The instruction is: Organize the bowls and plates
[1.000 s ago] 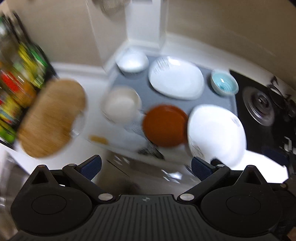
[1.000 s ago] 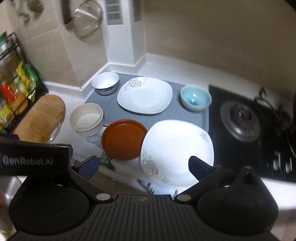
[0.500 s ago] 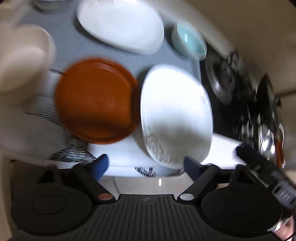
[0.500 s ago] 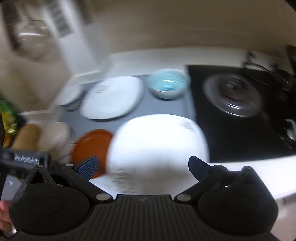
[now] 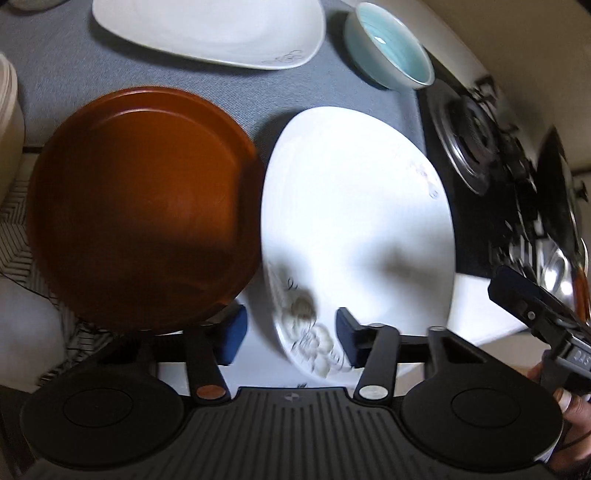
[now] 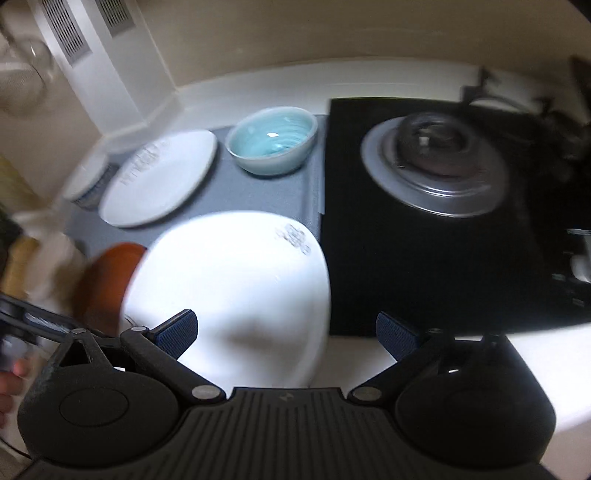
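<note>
A large white plate with a floral mark (image 5: pixel 354 206) lies at the counter's front edge, next to a brown round plate (image 5: pixel 140 199). My left gripper (image 5: pixel 291 339) is open, its fingers either side of the white plate's near rim, not touching. A second white plate (image 5: pixel 210 29) and a light blue bowl (image 5: pixel 391 44) sit behind on the grey mat (image 5: pixel 55 74). My right gripper (image 6: pixel 288 332) is open above the near right part of the white plate (image 6: pixel 229 280). The blue bowl (image 6: pixel 273 138) and the far white plate (image 6: pixel 162 181) show beyond it.
A black gas hob with a burner (image 6: pixel 436 162) lies right of the mat. A cream bowl (image 5: pixel 7 118) stands at the left edge. A patterned bowl (image 6: pixel 86 181) sits at the back left. A striped cloth (image 5: pixel 18 236) lies under the brown plate.
My left gripper has dropped close to the white plate's near rim and its fingers have narrowed. My right gripper has swung right and lower, toward the white plate and hob.
</note>
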{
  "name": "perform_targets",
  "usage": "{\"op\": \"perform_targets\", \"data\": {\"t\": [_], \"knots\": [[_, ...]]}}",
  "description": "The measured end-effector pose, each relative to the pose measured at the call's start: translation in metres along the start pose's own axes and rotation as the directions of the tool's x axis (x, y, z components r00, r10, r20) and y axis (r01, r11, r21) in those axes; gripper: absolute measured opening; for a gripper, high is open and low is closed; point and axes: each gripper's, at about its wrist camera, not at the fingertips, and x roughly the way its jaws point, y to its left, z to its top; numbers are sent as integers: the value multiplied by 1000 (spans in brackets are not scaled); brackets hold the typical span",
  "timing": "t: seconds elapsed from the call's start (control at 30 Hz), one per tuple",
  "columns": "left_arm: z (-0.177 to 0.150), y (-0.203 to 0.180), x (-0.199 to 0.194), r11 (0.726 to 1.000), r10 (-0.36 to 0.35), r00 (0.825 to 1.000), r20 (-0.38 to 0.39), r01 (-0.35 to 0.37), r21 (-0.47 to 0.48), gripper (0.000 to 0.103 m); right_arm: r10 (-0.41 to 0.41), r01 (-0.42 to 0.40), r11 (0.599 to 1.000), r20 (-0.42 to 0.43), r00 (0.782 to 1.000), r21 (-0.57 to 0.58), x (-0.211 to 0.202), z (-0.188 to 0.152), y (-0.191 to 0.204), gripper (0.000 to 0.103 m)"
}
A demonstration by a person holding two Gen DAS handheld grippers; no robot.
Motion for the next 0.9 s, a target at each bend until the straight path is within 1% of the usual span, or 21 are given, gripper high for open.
{"op": "perform_targets", "data": {"t": [0.03,0.07,0.1,0.13,0.17,0.2,0.23,0.27,0.3,0.33,0.4,0.43,0.47,0.5,0.53,0.57,0.63,0.67,0.77,0.83,0.9], "knots": [[1,-1,2,999,7,1000,6,-6,-40,51,20,-20,1000,-15,1000,-19,6,3,-5,102],[3,-1,2,997,-2,1000,24,4,-76,47,44,-45,999,-34,998,-31,12,5,-10,100],[4,-1,1,995,-11,999,35,14,-100,45,68,-70,997,-55,996,-32,18,8,-15,92],[6,-1,2,993,-3,999,46,8,-121,43,98,-100,994,-72,993,-30,23,10,-19,88],[8,-2,3,991,10,998,61,-2,-134,42,124,-127,991,-87,988,-30,27,12,-23,78],[10,-1,4,988,17,997,77,-5,-157,41,141,-145,989,-101,985,-35,32,13,-27,74],[11,2,2,981,14,995,94,5,-196,41,145,-150,988,-110,983,-47,36,13,-30,73],[13,2,2,976,18,995,101,4,-216,41,138,-147,987,-124,983,-68,40,12,-31,71],[14,-1,2,977,30,994,106,-7,-211,41,131,-146,984,-142,981,-101,44,11,-30,64],[15,-4,2,980,44,993,111,-21,-195,41,129,-150,980,-159,979,-129,49,11,-29,61],[15,-8,1,981,59,992,114,-37,-189,42,166,-191,972,-181,969,-137,54,8,-28,47],[15,-9,1,981,64,991,115,-41,-189,42,167,-192,972,-175,970,-137,55,7,-28,47],[15,-9,1,981,69,991,115,-46,-187,41,164,-187,972,-162,973,-139,55,7,-28,43],[13,-11,0,983,86,989,118,-64,-175,39,151,-171,977,-153,977,-129,55,7,-29,30],[11,-13,-3,983,107,987,123,-87,-161,29,140,-156,983,-151,978,-101,55,8,-33,25],[9,-14,-7,984,112,985,129,-92,-153,28,146,-156,986,-152,978,-57,55,9,-39,17],[7,-14,-11,989,76,990,121,-60,-132,28,192,-188,981,-136,972,41,51,8,-54,14],[7,-13,-11,992,55,993,108,-42,-122,28,211,-203,977,-123,970,70,49,7,-59,12],[10,-4,3,994,21,999,30,-18,-106,27,247,-234,964,-106,963,123,46,0,-71,8],[16,1,4,993,-20,1000,2,20,-116,27,254,-234,954,-96,962,186,45,-4,-75,7],[23,3,4,994,-42,999,-13,40,-98,27,260,-232,950,-119,958,209,47,-7,-75,11]]}}
